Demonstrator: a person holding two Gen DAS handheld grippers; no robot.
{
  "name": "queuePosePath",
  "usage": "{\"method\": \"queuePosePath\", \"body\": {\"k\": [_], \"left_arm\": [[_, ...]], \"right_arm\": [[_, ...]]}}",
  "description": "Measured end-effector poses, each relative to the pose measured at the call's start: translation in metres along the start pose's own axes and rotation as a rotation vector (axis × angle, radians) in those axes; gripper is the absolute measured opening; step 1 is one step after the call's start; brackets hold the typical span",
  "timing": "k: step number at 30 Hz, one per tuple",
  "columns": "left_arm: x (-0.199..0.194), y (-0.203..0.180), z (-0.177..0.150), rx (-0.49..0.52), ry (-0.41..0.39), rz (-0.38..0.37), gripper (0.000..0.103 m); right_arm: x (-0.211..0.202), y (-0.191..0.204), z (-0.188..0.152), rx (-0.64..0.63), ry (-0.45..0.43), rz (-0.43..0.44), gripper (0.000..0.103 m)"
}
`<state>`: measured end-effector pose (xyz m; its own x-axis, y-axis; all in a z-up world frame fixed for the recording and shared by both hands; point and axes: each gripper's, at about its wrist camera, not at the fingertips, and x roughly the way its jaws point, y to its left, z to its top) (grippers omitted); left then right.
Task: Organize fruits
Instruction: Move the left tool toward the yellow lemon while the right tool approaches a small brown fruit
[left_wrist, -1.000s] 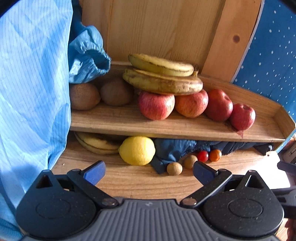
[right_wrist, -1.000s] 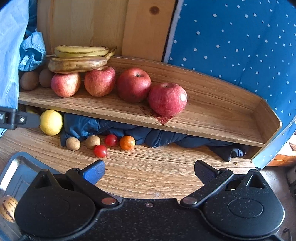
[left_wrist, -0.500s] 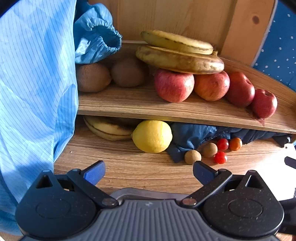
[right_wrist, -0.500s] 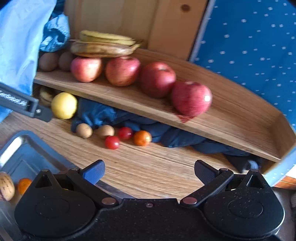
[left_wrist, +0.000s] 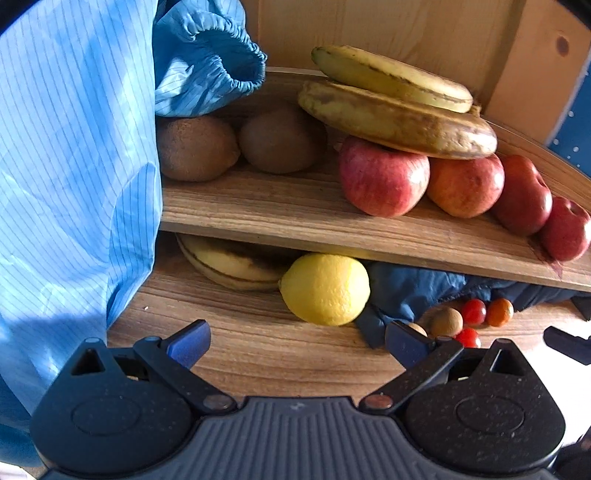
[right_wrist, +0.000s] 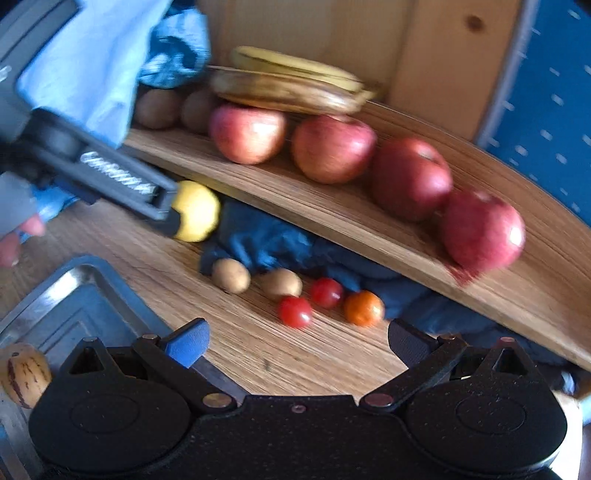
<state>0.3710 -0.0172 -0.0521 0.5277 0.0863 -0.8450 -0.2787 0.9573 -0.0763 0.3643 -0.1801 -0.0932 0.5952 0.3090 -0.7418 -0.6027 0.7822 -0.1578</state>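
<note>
A yellow lemon (left_wrist: 325, 288) lies on the wooden table under the front edge of a raised wooden tray (left_wrist: 280, 218). My left gripper (left_wrist: 295, 341) is open, close in front of the lemon, nothing between its fingers. The tray carries two kiwis (left_wrist: 195, 147), several red apples (left_wrist: 384, 176) and two bananas (left_wrist: 397, 110) resting on the apples. A third banana (left_wrist: 229, 264) lies beneath the tray. My right gripper (right_wrist: 295, 343) is open and empty above small fruits: two brown ones (right_wrist: 231, 275), two red tomatoes (right_wrist: 294, 312) and an orange one (right_wrist: 364, 308).
A light blue sleeve (left_wrist: 74, 166) hangs along the left side. Dark blue cloth (right_wrist: 273, 240) is bunched under the tray. A metal tray (right_wrist: 74, 306) at lower left holds a striped pale fruit (right_wrist: 24, 373). Blue dotted fabric (right_wrist: 546, 92) stands at right.
My left gripper has advanced toward the lemon, which now looms larger. My right gripper has shifted left and closer to the small fruits; the left gripper's arm now crosses its view.
</note>
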Motion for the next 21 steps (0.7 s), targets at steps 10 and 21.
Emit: {"method": "queuePosePath", "body": {"k": [10, 21], "left_arm": [[0.009, 0.000, 0.013, -0.010, 0.005, 0.020, 0.102], [0.022, 0.004, 0.022, -0.051, 0.015, -0.029, 0.102]], "right_arm": [[0.007, 0.019, 0.015, -0.100, -0.049, 0.130, 0.090], [0.020, 0.019, 0.021, -0.096, -0.044, 0.140, 0.073]]}}
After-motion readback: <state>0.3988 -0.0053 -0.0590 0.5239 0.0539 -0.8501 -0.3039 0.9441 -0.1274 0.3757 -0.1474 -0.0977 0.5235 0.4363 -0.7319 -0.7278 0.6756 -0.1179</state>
